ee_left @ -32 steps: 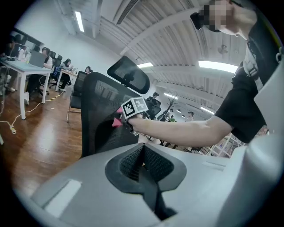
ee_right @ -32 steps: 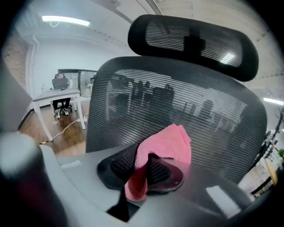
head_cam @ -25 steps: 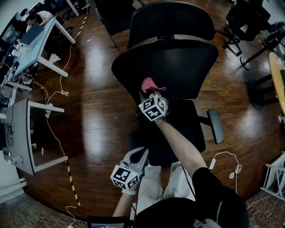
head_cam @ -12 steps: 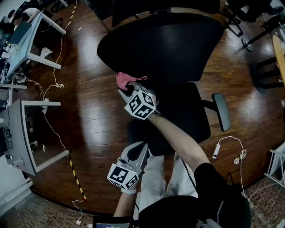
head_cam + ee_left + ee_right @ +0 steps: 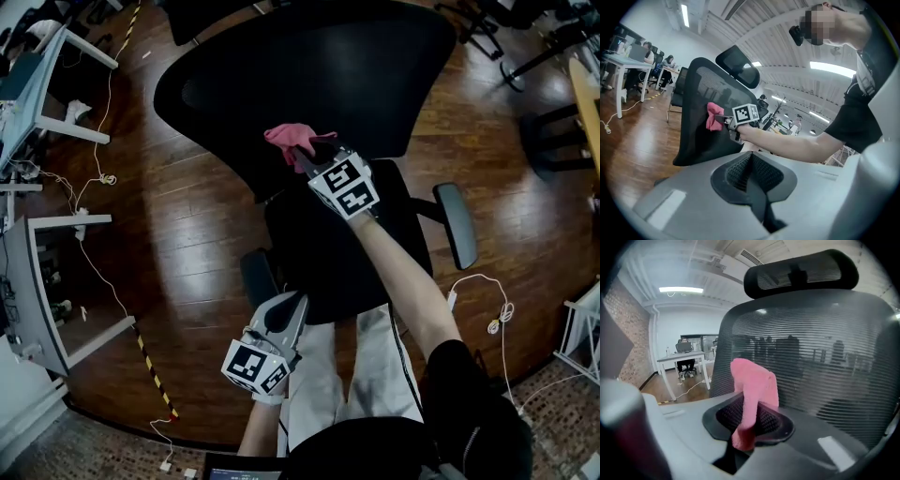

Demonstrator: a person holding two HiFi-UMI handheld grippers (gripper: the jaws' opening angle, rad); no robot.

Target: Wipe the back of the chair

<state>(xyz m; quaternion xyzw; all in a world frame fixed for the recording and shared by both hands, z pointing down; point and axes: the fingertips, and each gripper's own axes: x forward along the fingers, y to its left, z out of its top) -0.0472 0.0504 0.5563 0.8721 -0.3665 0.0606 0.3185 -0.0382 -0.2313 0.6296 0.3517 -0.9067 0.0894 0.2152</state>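
My right gripper (image 5: 306,156) is clamped on the pink cloth (image 5: 292,137), holding it against the chair's mesh back (image 5: 309,75). My left gripper (image 5: 285,306) hangs low, its jaws closed together.

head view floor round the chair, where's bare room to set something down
Bare wood floor lies open between the chair back and the white desk. A second open patch sits right of the armrest. It is crowded at lower right by the looped white cord, and close in by the seat and the person's legs.
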